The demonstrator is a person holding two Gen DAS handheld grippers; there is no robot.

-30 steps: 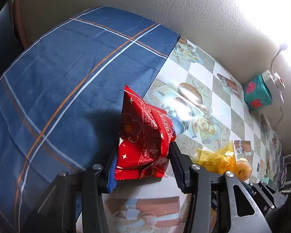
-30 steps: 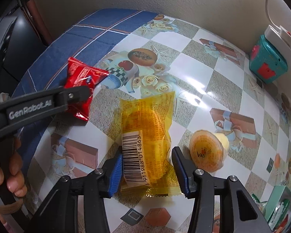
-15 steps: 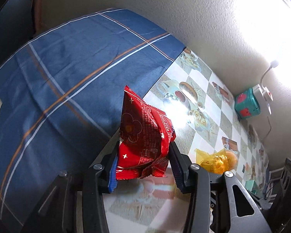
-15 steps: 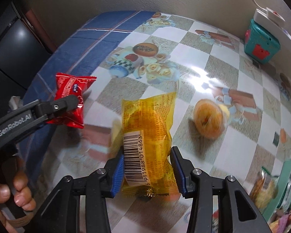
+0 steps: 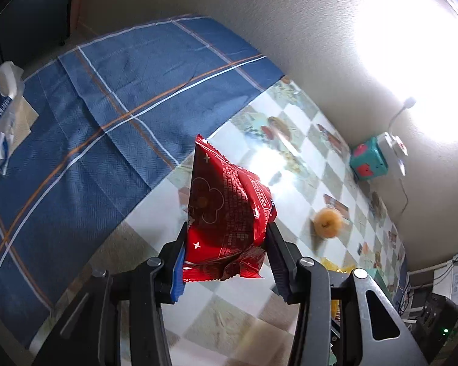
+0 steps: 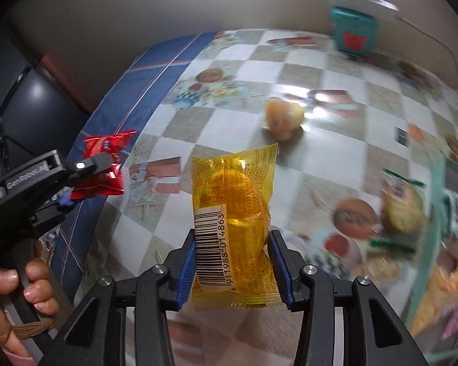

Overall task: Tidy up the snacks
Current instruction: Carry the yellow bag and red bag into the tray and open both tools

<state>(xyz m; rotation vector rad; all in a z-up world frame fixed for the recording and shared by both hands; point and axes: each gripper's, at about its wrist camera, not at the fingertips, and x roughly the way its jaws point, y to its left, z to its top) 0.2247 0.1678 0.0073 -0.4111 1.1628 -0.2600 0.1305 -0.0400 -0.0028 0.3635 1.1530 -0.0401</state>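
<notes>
Blue plaid cloth and checkered vinyl cover the surface below a pale wall. Angled downward, our left tongs pinch a crinkled red snack packet off the surface; our right tongs pinch a yellow barcoded packet above it.

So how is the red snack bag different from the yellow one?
The red snack bag is solid red with a white flower outline; the yellow snack bag is see-through, showing something orange inside. The yellow one has a big white barcode facing the camera; the red one shows none. The left gripper holds the red, the right gripper the yellow. Both are crinkly sealed packets pinched near their bottoms, off the table.
</notes>
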